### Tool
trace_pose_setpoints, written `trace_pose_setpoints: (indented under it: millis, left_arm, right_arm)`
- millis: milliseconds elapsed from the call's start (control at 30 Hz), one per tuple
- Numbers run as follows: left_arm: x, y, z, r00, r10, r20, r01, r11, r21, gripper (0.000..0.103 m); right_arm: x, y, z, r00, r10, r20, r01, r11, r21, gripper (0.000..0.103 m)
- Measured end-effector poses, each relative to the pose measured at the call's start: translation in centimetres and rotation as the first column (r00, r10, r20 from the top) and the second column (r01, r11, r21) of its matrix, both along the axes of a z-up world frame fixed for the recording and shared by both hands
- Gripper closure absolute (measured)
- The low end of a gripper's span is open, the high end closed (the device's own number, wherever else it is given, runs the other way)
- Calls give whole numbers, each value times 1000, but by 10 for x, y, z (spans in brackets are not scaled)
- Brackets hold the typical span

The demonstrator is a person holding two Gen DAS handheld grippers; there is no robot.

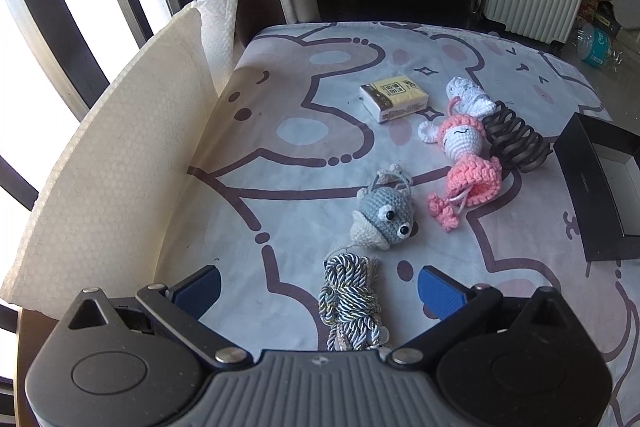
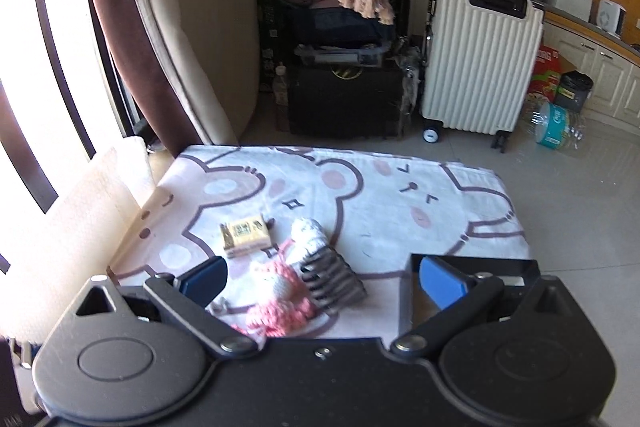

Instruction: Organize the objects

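Left wrist view has the left gripper (image 1: 318,293) spread wide with nothing clamped, and the cord bundle (image 1: 351,303) lies right between its blue fingers (image 1: 198,291), touching neither as far as I can see. Just past the cord is the grey crochet fish (image 1: 382,213), then further out and to the right the pink doll (image 1: 466,163), which touches the dark claw clip (image 1: 516,139) and a white crochet piece (image 1: 468,95). A yellow tissue pack (image 1: 394,97) sits near the middle of the cloth (image 1: 280,131), apart from the rest. The black box (image 1: 600,187) is open at the right edge, well away from the gripper.

Right wrist view shows the right gripper (image 2: 324,283) also wide open and empty, up above the cloth (image 2: 380,211). The doll (image 2: 280,297) and clip (image 2: 332,277) lie between its fingers in the frame, blurry, and whether it's touching them I can't tell. The box (image 2: 472,269) is behind its right finger (image 2: 442,285). The pack (image 2: 246,233) is further out.

Only the left camera catches the cord and fish. Only the right one gets the whole white suitcase (image 2: 480,59) and the floor.
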State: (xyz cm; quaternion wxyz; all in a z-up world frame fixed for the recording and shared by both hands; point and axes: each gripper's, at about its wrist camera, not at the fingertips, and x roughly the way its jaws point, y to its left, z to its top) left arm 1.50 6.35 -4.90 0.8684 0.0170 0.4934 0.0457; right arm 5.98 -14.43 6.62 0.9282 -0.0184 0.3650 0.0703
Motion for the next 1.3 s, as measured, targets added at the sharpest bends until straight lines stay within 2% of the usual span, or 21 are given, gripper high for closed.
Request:
trace_pose_setpoints:
  millis: [200, 300, 400, 467, 600, 700, 833, 867, 900, 1033, 1100, 1300]
  left_arm:
    - [3, 8, -19, 999, 14, -42, -15, 1000, -26, 0]
    - [5, 16, -30, 998, 30, -60, -33, 998, -51, 1]
    - [6, 21, -39, 997, 36, -71, -39, 998, -42, 1]
    - [7, 23, -44, 996, 39, -81, -43, 998, -52, 2]
    - [11, 30, -53, 993, 50, -106, -62, 991, -116, 6]
    - [13, 32, -58, 991, 63, -115, -82, 984, -160, 9]
    - [15, 32, -67, 988, 66, -142, -96, 971, -219, 14]
    - [16, 30, -69, 986, 61, -153, -96, 969, -227, 15]
    - [16, 29, -72, 985, 57, -163, -94, 970, -226, 16]
    - [18, 28, -78, 981, 56, -185, -98, 970, -223, 20]
    - [19, 30, -81, 979, 60, -195, -107, 965, -241, 22]
    - [22, 30, -86, 976, 54, -209, -107, 961, -254, 27]
  right_arm:
    - [20, 18, -4, 1000, 13, -17, -11, 995, 97, 0]
    - [26, 29, -12, 999, 32, -8, -31, 995, 93, 0]
    - [34, 36, -25, 998, 43, -34, -41, 997, 70, 0]
    - [39, 35, -38, 998, 32, -58, -26, 995, 100, 0]
    - [53, 26, -61, 993, 33, -116, -9, 979, 204, 0]
    - [63, 22, -73, 992, 10, -129, 19, 974, 224, 0]
    - [77, 18, -94, 979, 30, -200, 27, 960, 277, 0]
    - [80, 17, -99, 975, 38, -218, 27, 957, 289, 4]
    - [82, 17, -104, 971, 41, -234, 31, 955, 296, 13]
    - [92, 20, -123, 951, 43, -305, 55, 951, 304, 26]
    - [95, 22, -130, 943, 54, -329, 52, 951, 305, 37]
    - [105, 30, -147, 924, 68, -376, 45, 958, 284, 52]
